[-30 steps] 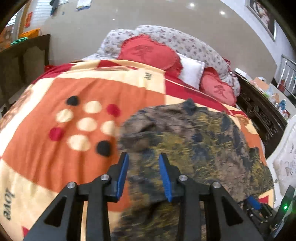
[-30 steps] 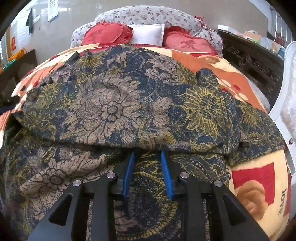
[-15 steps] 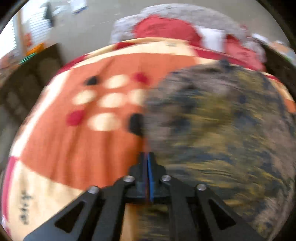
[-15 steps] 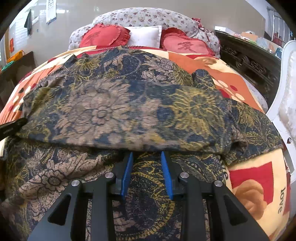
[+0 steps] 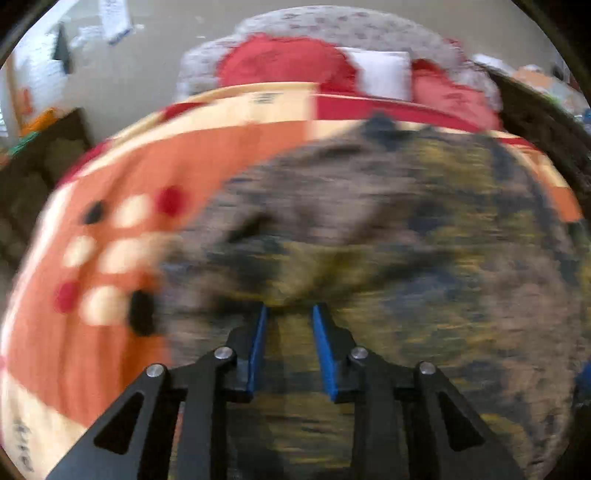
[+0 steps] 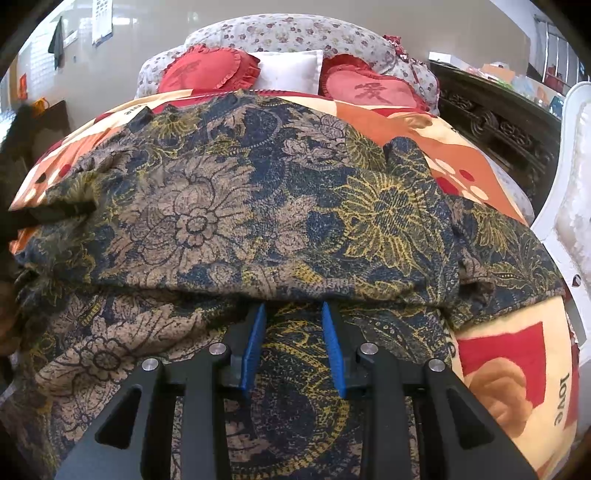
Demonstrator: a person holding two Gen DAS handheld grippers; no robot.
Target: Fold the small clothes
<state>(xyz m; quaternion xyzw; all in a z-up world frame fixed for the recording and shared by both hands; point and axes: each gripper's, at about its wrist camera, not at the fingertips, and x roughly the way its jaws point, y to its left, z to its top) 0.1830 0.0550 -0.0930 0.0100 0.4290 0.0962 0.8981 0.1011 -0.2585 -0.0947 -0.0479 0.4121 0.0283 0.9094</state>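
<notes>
A floral garment (image 6: 229,221) in navy, tan and yellow lies on the bed's orange and cream blanket (image 6: 517,369), its upper layer folded toward me. In the blurred left wrist view my left gripper (image 5: 290,314) hangs over the garment (image 5: 388,258) near its left edge. Its jaws are opening, and the blue pads are apart with cloth below them, not pinched. My right gripper (image 6: 293,308) stands open, its tips tucked just under the fold's front edge. One dark left gripper finger (image 6: 44,218) shows at the garment's left side.
Red heart cushions (image 6: 207,70), a white pillow (image 6: 291,70) and a flowered headboard roll (image 6: 295,33) lie at the bed's far end. Dark carved furniture (image 6: 498,122) and a white padded frame (image 6: 569,206) stand on the right, and a dark cabinet (image 5: 44,155) stands on the left.
My left gripper shut, then opened partway, while dropping and shifting right over the garment. The folded top layer shifted a little in the right view. The right gripper stayed put.
</notes>
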